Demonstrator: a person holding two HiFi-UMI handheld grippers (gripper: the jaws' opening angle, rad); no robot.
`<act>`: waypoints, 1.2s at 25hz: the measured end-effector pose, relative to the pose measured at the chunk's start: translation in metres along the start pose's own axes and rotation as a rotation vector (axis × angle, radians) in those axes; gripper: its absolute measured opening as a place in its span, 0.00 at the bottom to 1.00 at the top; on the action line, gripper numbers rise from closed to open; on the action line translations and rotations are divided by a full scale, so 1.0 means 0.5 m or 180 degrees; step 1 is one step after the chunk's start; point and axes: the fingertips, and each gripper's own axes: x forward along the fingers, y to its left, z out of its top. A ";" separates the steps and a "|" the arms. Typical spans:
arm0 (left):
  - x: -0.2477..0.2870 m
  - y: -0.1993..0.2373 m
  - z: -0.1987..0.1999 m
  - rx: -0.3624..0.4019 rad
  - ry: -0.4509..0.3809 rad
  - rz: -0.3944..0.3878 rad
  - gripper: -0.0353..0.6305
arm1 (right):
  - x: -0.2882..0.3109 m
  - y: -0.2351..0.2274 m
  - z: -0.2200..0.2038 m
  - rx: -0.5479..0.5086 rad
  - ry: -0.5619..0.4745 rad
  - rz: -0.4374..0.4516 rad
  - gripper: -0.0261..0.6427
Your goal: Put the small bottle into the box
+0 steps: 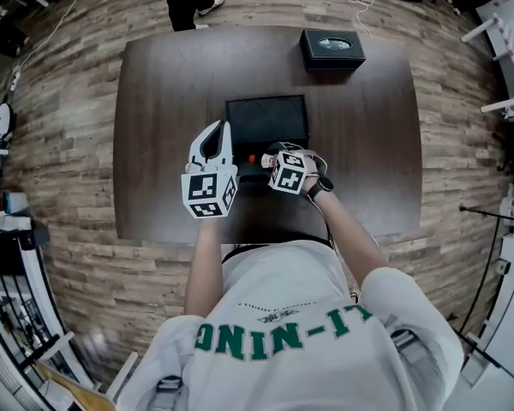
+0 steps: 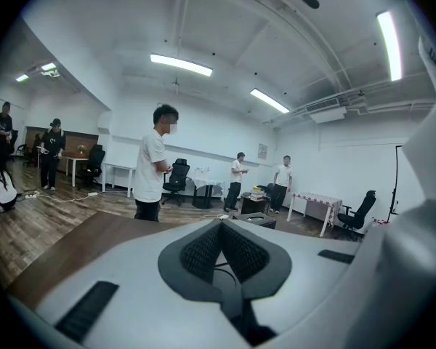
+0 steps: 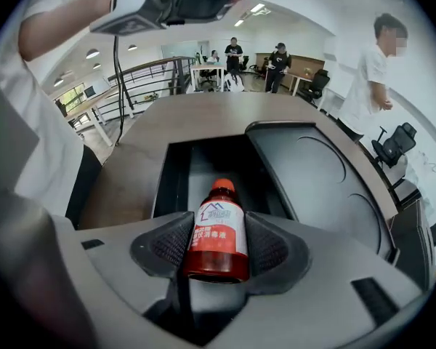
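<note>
We have the bottle (image 3: 218, 233) in the right gripper (image 3: 218, 218). Its jaws stand fairly wide and both pads press on the bottle's body near the base. The bottle lies along the jaws with its red cap pointing ahead, over the open recess of the box (image 3: 196, 158). The lid (image 3: 312, 173) lies flat beside the recess, on the side away from us. We cannot tell how high the bottle is above the box floor.

The left gripper (image 2: 219, 224) is closed with nothing in it. In the head view it is raised off the desk (image 1: 171, 101), just beside the right one, and it is not touching the box.

Several things could go wrong from here:

- **Slipping or pivoting:** The grip sits low on a smooth round body, so the cap end may dip or the bottle may slide forward before we mean to release it.
- **Releasing too high:** If we let go early, the bottle could bounce, roll, or land across the rim or on the lid.
- **Narrow recess:** The recess looks narrow next to the spread jaws. Going down deep could knock the pads against its walls. Any twist of the wrist would set the bottle crosswise.
- **Unsteadied box:** Nothing holds the box, so a bump from the gripper could push it along the desk.
</note>
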 end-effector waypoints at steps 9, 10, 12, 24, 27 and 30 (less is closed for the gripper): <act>-0.003 0.015 -0.008 0.0008 0.0042 -0.0020 0.06 | 0.039 -0.007 -0.026 0.0277 0.0037 0.0114 0.39; -0.002 0.017 -0.008 0.0003 0.0046 -0.0025 0.06 | 0.038 -0.009 -0.025 0.0392 0.0005 0.0126 0.39; 0.002 0.020 -0.006 -0.0012 0.0038 -0.0037 0.06 | 0.034 -0.015 -0.023 0.0568 -0.0048 0.0118 0.39; -0.023 -0.009 0.051 0.0039 -0.0081 -0.0231 0.06 | -0.151 -0.035 0.014 0.1468 -0.0836 -0.0585 0.50; -0.016 -0.013 0.073 0.0018 -0.0073 -0.0233 0.06 | -0.253 -0.087 0.025 0.1901 -0.1289 -0.1069 0.50; -0.020 -0.022 0.102 0.0022 -0.0074 -0.0261 0.06 | -0.362 -0.129 0.038 0.2259 -0.1697 -0.1497 0.48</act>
